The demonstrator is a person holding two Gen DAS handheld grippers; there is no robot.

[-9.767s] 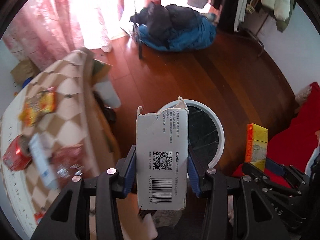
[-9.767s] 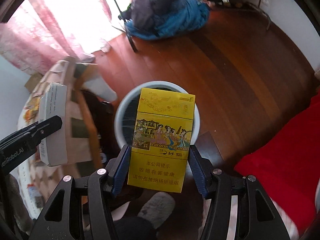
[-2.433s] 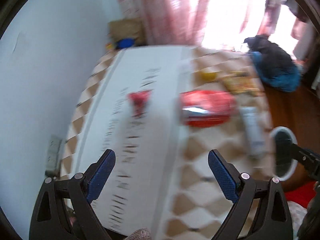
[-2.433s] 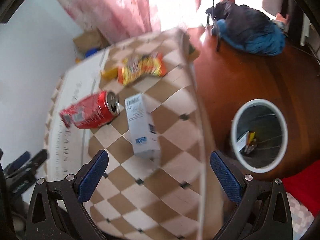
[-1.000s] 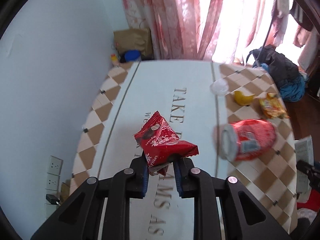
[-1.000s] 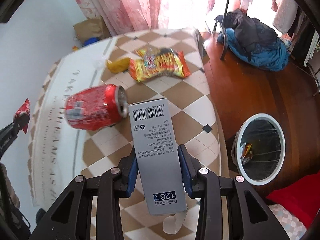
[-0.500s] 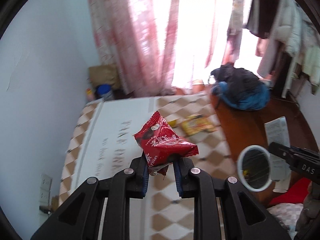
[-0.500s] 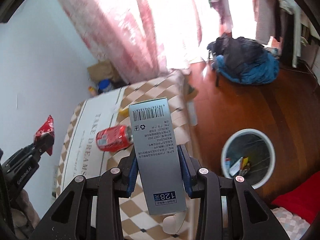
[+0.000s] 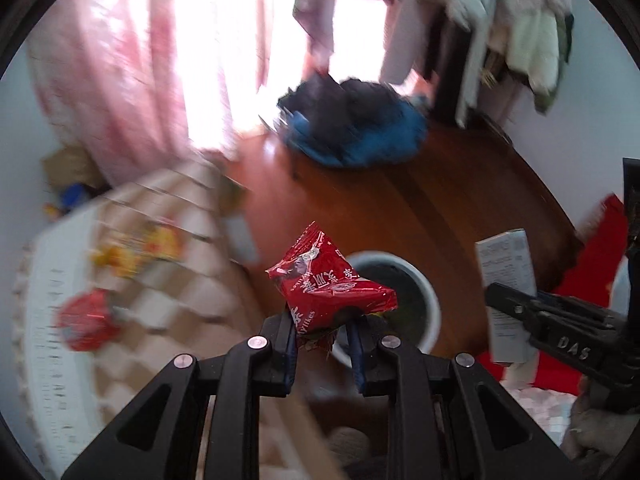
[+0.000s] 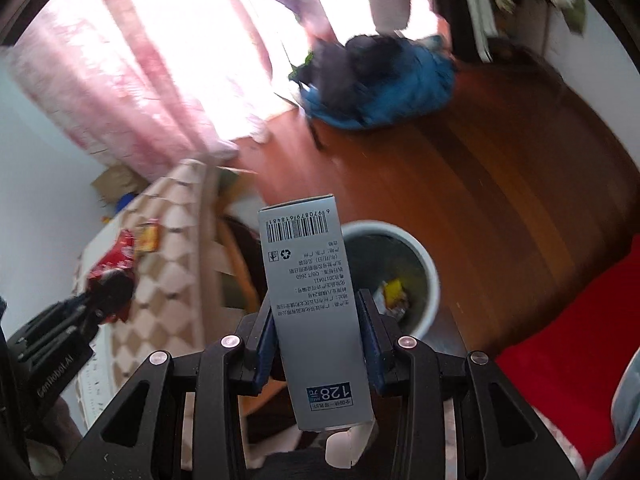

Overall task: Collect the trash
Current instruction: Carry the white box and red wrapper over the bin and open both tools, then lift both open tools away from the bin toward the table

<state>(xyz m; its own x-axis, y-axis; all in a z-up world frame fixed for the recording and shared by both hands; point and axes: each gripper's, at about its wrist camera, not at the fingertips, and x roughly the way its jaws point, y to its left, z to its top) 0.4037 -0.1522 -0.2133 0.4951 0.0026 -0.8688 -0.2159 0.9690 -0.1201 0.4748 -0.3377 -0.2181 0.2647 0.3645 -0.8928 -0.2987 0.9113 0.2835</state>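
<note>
In the left wrist view, the left gripper [image 9: 322, 338] at the bottom centre pinches a crumpled red snack wrapper [image 9: 328, 286] by its lower edge, jaws nearly closed on it. Just behind the wrapper, at centre, a white-rimmed trash bin [image 9: 430, 300] stands on a dark wooden floor [image 9: 460, 208]. At the right edge the right gripper [image 9: 516, 312] holds a grey carton [image 9: 506, 264]. At left, blurred, a checked tablecloth [image 9: 180, 280] carries a red can [image 9: 86, 320] and a yellow snack bag [image 9: 160, 242].

In the right wrist view, the right gripper [image 10: 318, 334] at the bottom centre clamps the grey carton [image 10: 314, 304] upright, barcode end up. Behind it, right of centre, the bin [image 10: 430, 272] shows scraps inside. Farther off, at the upper centre, a blue and black bundle [image 10: 376, 80] lies on the floor before pink curtains [image 10: 132, 72] at the upper left.
</note>
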